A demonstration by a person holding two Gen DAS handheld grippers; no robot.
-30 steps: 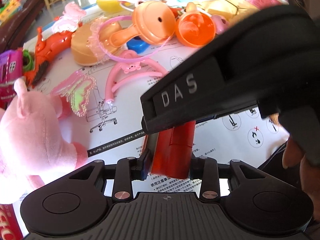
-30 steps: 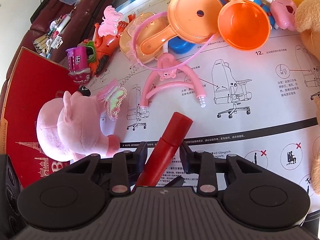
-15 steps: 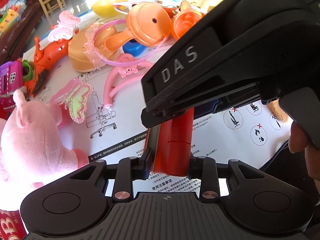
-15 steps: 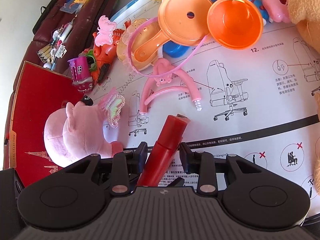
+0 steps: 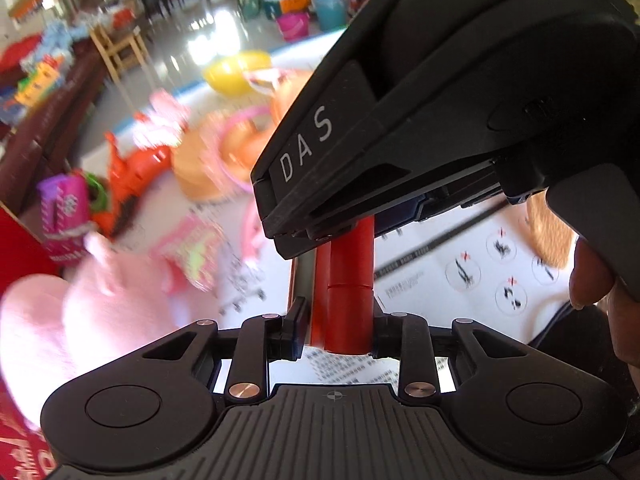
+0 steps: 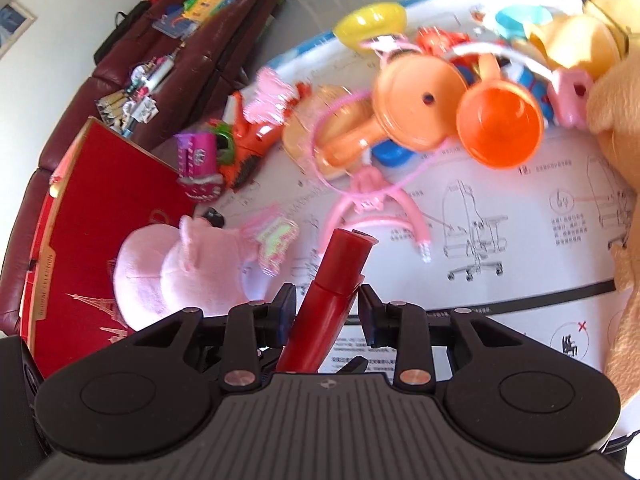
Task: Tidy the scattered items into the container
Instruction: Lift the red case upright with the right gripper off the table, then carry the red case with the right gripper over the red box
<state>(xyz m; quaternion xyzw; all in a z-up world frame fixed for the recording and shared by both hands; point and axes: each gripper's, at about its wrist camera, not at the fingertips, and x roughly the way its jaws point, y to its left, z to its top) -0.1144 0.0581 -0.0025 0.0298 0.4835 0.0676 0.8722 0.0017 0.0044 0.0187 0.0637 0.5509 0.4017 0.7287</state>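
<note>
A red tube point(image 5: 350, 280) hangs in the air above the white instruction sheet point(image 6: 520, 280), carried at both ends. My left gripper point(image 5: 338, 320) has the tube between its fingers, and its jaws are closing on it. The tube's far end runs under the black housing point(image 5: 440, 100) of the right gripper, which fills the upper right of the left wrist view. In the right wrist view the tube point(image 6: 340, 268) slants up to the right between the fingers of my right gripper point(image 6: 326, 304), which is shut on it. The red box point(image 6: 100, 208) lies at the left.
A pink plush pig point(image 6: 180, 272) lies at the box's edge. Orange pans point(image 6: 420, 104), an orange bowl point(image 6: 500, 124), pink headbands point(image 6: 380, 200), a purple toy point(image 6: 198, 156) and a yellow bowl point(image 6: 368, 24) crowd the far side. A tan plush point(image 6: 616, 120) stands at the right. A thumb point(image 5: 588, 276) shows.
Both grippers have risen together with the red tube between them. The toys on the sheet look smaller and lower, more of the room shows, and the left view is blurred.
</note>
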